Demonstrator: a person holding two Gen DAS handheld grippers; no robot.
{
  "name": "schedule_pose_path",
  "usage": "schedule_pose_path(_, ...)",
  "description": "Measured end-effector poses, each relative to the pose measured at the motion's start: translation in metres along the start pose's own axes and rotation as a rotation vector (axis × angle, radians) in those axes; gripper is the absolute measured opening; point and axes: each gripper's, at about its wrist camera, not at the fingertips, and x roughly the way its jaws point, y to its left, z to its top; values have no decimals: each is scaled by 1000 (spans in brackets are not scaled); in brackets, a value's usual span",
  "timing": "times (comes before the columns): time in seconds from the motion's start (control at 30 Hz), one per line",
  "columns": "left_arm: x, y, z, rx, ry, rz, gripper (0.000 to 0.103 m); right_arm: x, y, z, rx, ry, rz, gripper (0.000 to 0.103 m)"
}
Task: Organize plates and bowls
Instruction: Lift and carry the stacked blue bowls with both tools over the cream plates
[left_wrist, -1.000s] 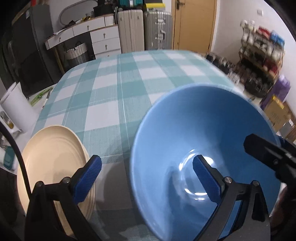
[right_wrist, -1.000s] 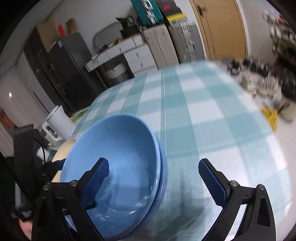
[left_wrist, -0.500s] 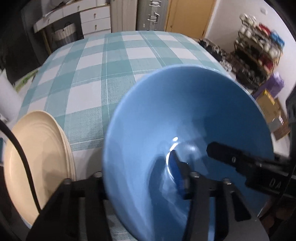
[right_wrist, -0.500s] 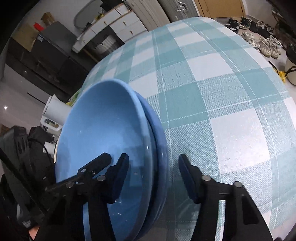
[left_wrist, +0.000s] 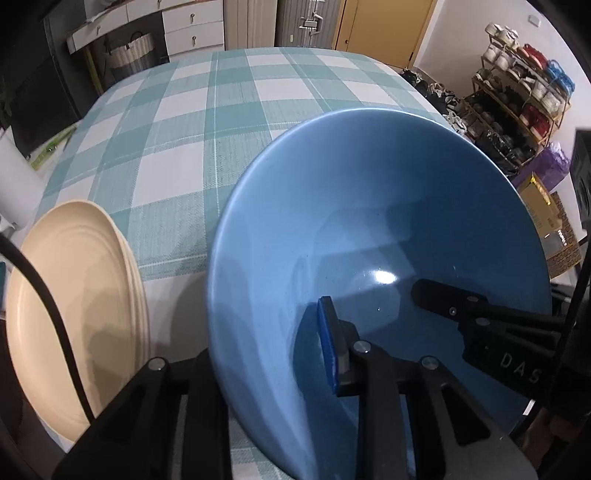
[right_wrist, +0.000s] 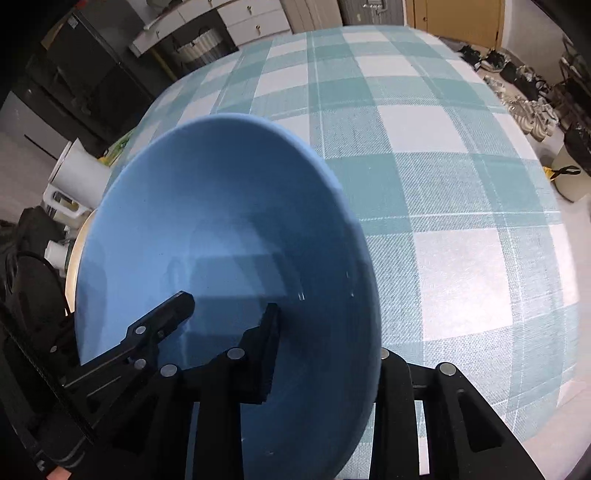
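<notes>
A large blue bowl (left_wrist: 369, 229) fills the left wrist view, tilted above the checked tablecloth. My left gripper (left_wrist: 273, 354) is shut on its near left rim, one blue-padded finger inside, the other hidden outside. In the right wrist view the same blue bowl (right_wrist: 221, 240) shows; my right gripper (right_wrist: 325, 350) is shut on its right rim, one finger inside, one outside. Only one bowl edge shows now. A stack of cream plates (left_wrist: 74, 314) lies left of the bowl. The other gripper's finger (left_wrist: 461, 306) reaches into the bowl from the right.
The teal and white checked table (right_wrist: 443, 184) stretches ahead and right. A white appliance (right_wrist: 77, 177) stands off the table's left edge. Shoe racks (left_wrist: 517, 92) and boxes are on the floor at the right, drawers and suitcases at the back.
Both grippers went from open to shut on the bowl's rim. The bowl has tilted up, and the second bowl under it no longer shows.
</notes>
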Motion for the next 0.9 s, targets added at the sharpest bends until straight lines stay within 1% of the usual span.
schedule_pose_path(0.23,-7,2,-2,2,-9,0,25,-10,3,0,-10,-15,-2,28)
schedule_pose_path(0.5,-22,1,-1,18,-52,7,24,-26,6,0,-21,-45,4,28)
schedule_pose_path(0.57,-27,2,1,9,-64,3,24,-32,7,0,-21,-56,10,28)
schedule_pose_path(0.77,-36,7,3,-23,-87,6,24,-43,20,4,-43,-68,-10,28)
schedule_pose_path(0.9,-46,16,4,-76,-111,5,24,-46,34,9,-59,-77,-15,28)
